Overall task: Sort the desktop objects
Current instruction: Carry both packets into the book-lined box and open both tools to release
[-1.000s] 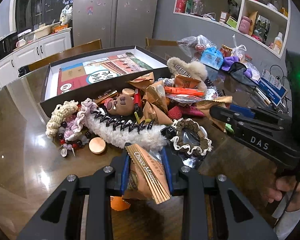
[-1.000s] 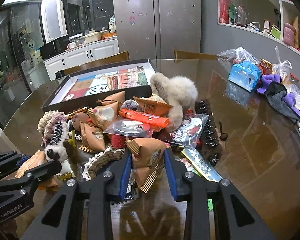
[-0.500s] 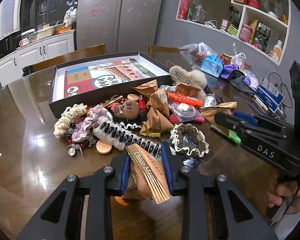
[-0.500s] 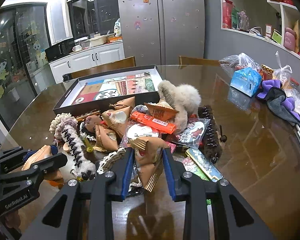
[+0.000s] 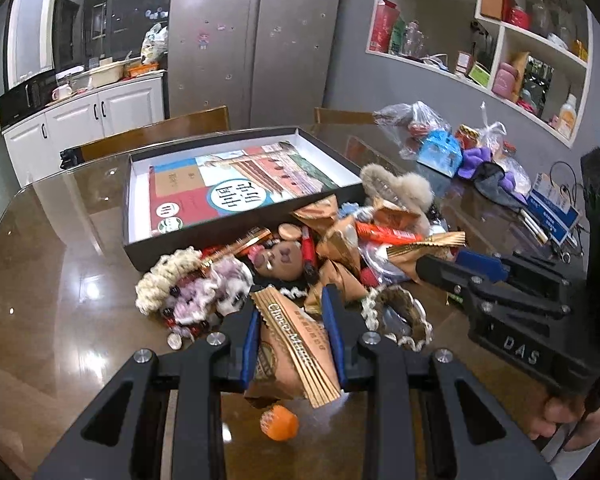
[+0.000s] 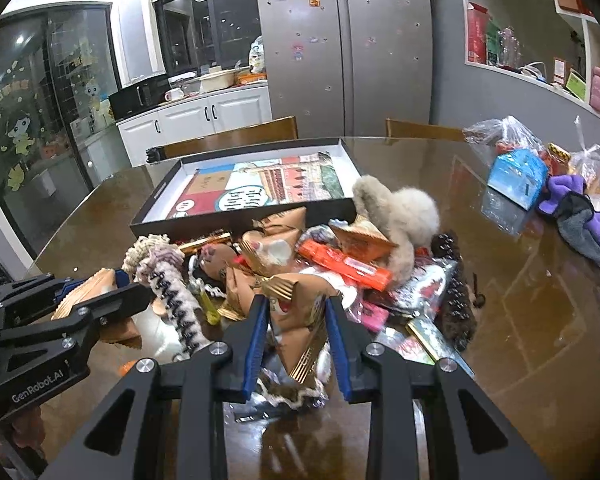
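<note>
Left hand-held gripper (image 5: pixel 293 342) is clamped on a brown snack packet (image 5: pixel 296 354) with gold striped edging, blue pads pressed against both its sides, the packet raised above the glossy brown surface (image 5: pixel 60 304). Just below it sits a small orange cap (image 5: pixel 279 423) on the surface. Over on the other side, the right hand-held gripper (image 6: pixel 296 344) is gripping a triangular brown snack pouch (image 6: pixel 300 320), held just over the heap of wrappers and hair accessories. Behind the heap lies the open black box (image 5: pixel 236 196) with its colourful printed sheet inside, well clear of both packets. A fluffy beige hair claw (image 6: pixel 396 216) rests atop the pile near the box's corner.
</note>
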Motion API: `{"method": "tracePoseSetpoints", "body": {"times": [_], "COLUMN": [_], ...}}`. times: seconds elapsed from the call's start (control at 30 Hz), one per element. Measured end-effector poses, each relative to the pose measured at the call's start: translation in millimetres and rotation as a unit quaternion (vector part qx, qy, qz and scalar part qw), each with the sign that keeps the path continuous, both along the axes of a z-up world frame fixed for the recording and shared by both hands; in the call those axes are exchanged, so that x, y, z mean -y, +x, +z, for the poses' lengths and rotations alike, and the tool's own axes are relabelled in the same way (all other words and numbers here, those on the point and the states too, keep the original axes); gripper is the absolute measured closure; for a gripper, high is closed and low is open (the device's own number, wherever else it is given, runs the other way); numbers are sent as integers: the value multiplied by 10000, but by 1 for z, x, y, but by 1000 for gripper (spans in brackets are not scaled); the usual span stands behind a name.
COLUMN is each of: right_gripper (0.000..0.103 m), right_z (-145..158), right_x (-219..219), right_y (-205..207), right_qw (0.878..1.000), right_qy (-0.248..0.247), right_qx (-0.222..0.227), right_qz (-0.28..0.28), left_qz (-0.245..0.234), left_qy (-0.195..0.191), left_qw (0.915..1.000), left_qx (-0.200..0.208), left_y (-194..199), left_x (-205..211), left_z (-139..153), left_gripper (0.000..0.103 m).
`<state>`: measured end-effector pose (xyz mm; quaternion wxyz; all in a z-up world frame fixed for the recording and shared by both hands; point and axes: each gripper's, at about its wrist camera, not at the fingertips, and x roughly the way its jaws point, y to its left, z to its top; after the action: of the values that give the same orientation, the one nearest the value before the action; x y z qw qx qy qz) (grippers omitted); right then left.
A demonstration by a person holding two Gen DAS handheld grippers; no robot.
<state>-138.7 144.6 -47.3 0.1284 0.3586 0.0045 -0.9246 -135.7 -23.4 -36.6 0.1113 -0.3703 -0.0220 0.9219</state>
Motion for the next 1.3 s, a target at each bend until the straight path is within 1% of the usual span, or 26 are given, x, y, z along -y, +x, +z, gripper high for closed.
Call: {"method": "tracePoseSetpoints", "body": {"times": [0.23, 0.37, 0.47, 0.57, 0.63, 0.7, 0.8, 0.87, 0.9, 1.07, 1.2, 1.3], "right_gripper": [73, 73, 73, 73, 73, 73, 73, 73, 73, 73, 73, 73], "right_z": [13, 19, 25, 29, 31, 30, 27, 24, 20, 10, 3, 1], "right_x": [17, 31, 43, 52, 57, 62, 66, 68, 70, 72, 77, 81], "right_y": [-16, -33, -50, -72, -90, -110, -135, -148, -156, -178, -189, -194], "right_qw": [9998, 9997, 9995, 9993, 9993, 9995, 9997, 9997, 9994, 9992, 9987, 9986], "right_qy": [20, 78, 158, 229, 240, 258, 226, 219, 301, 308, 367, 377], "right_qx": [-62, -118, -165, -161, -143, -87, -3, 78, 132, 252, 330, 355], "right_qz": [173, 214, 234, 253, 242, 188, 133, 109, 126, 53, 99, 132], "left_qz": [145, 349, 445, 559, 597, 650, 749, 815, 833, 888, 936, 978], "left_qy": [-87, -199, -144, -233, -206, -146, -154, -39, -3, -157, -95, -190], "left_qw": [9998, 9992, 9989, 9981, 9980, 9978, 9970, 9966, 9964, 9955, 9948, 9942], "left_qx": [59, 12, -17, -56, -36, 9, 72, 135, 177, 280, 387, 417], "left_y": [-32, -56, -78, -101, -114, -130, -150, -162, -168, -185, -193, -197], "left_x": [11, 15, 21, 24, 26, 30, 34, 40, 42, 48, 56, 58], "left_z": [11, 20, 26, 28, 28, 25, 18, 13, 10, -8, -17, -22], "left_gripper": [73, 73, 73, 73, 73, 73, 73, 73, 73, 73, 73, 73]}}
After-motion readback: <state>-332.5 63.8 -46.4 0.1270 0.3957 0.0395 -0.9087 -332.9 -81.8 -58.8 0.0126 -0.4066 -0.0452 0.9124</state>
